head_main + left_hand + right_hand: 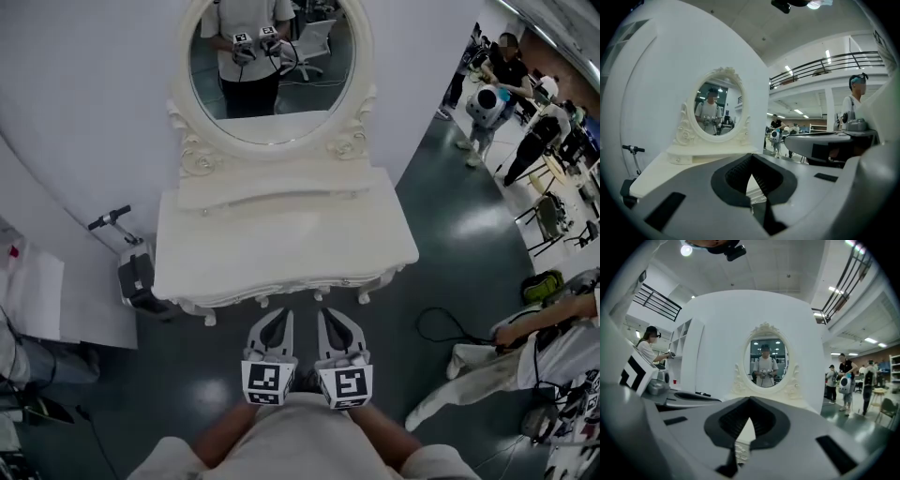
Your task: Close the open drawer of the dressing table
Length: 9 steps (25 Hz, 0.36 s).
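Dark glossy floor, white curved wall. Dressing table [281,239] centre frame; no drawer seen protruding. Left hand-held gripper [281,317], right hand-held gripper [326,317] lower centre, jaws together, empty. Risk: drawer slightly ajar, unnoticed beneath tabletop [281,281] overhang.

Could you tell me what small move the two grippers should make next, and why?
Probably lower both to rest: the front of the white carved dressing table with oval mirror looks flush, nothing pulled out, and the left gripper and right gripper are shut, empty and clear of it.
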{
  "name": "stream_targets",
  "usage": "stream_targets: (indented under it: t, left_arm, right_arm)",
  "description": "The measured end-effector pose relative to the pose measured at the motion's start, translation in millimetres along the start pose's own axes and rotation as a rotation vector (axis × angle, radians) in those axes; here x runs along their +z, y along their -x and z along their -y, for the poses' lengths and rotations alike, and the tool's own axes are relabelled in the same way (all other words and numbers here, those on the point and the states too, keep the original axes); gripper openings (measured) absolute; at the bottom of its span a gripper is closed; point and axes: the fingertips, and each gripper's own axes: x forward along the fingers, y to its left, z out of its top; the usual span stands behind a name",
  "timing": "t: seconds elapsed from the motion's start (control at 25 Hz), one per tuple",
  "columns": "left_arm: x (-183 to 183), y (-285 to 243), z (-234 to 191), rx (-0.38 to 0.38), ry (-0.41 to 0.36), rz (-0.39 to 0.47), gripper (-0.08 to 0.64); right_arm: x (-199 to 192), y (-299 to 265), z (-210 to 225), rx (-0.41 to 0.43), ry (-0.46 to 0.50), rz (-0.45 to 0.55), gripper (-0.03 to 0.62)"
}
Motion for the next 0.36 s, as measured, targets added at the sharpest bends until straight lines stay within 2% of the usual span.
stream_targets:
  t: [0.36]
  left_arm:
    - [-7,-23,38,-0.050,-0.014,-0.005,0.008]
  right_arm:
    - [-13,12,32,-0.020,-0.004,-0.009,0.015]
